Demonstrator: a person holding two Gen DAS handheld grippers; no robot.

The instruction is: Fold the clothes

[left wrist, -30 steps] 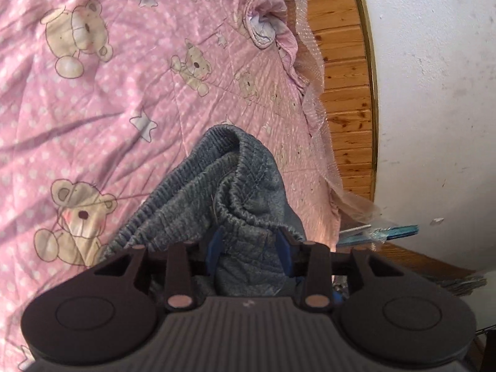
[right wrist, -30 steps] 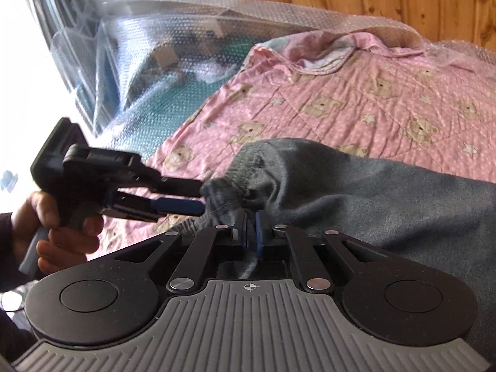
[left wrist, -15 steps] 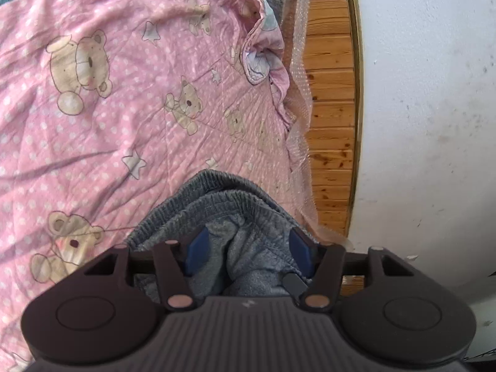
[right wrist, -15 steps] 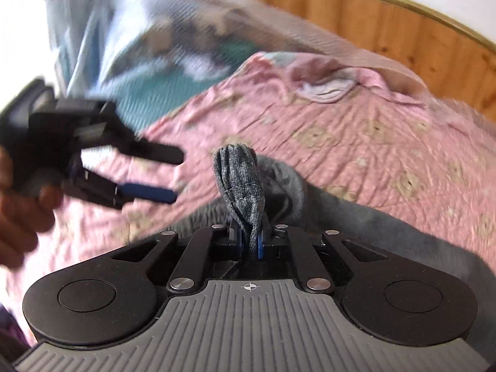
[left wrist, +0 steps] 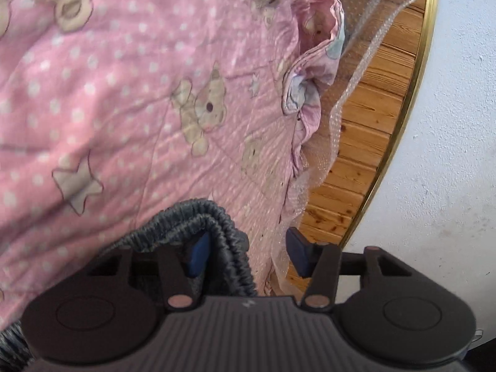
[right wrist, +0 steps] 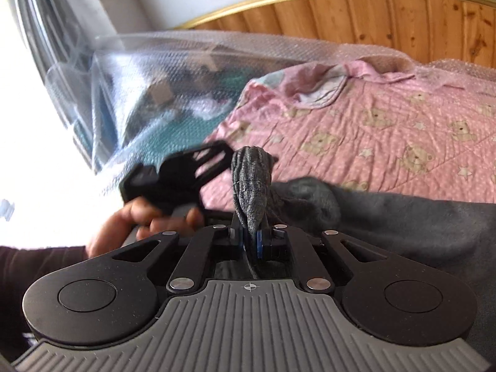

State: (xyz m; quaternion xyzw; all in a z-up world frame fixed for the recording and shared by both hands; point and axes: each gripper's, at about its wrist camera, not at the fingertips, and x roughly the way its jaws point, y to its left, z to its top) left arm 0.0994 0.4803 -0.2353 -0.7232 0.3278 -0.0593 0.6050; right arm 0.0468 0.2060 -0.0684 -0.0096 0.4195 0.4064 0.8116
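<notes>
Grey sweatpants (right wrist: pixel 387 217) lie across the pink teddy-bear quilt (right wrist: pixel 403 130). My right gripper (right wrist: pixel 252 241) is shut on their ribbed waistband (right wrist: pixel 251 186), which stands up in a bunched fold above the pads. A hand (right wrist: pixel 148 220) holds my left gripper (right wrist: pixel 186 179), blurred, just left of that fold. In the left wrist view, my left gripper (left wrist: pixel 248 255) has its jaws apart and closing. The waistband (left wrist: pixel 217 232) runs between them against the left pad (left wrist: pixel 198 254), while the right pad (left wrist: pixel 297 257) stands off it.
A wooden headboard (right wrist: pixel 403 21) with a brass rim backs the bed. Bubble wrap (right wrist: pixel 170 77) covers things at the bed's far left corner and hangs along the quilt's edge (left wrist: pixel 356 77). A white wall (left wrist: pixel 449 124) lies beyond. A dark sleeve (right wrist: pixel 46 266) is low at the left.
My left gripper let go of its bunch of grey fabric, opened, rolled and dropped beside the waistband. My right gripper closed on the waistband, which now stands up from it.
</notes>
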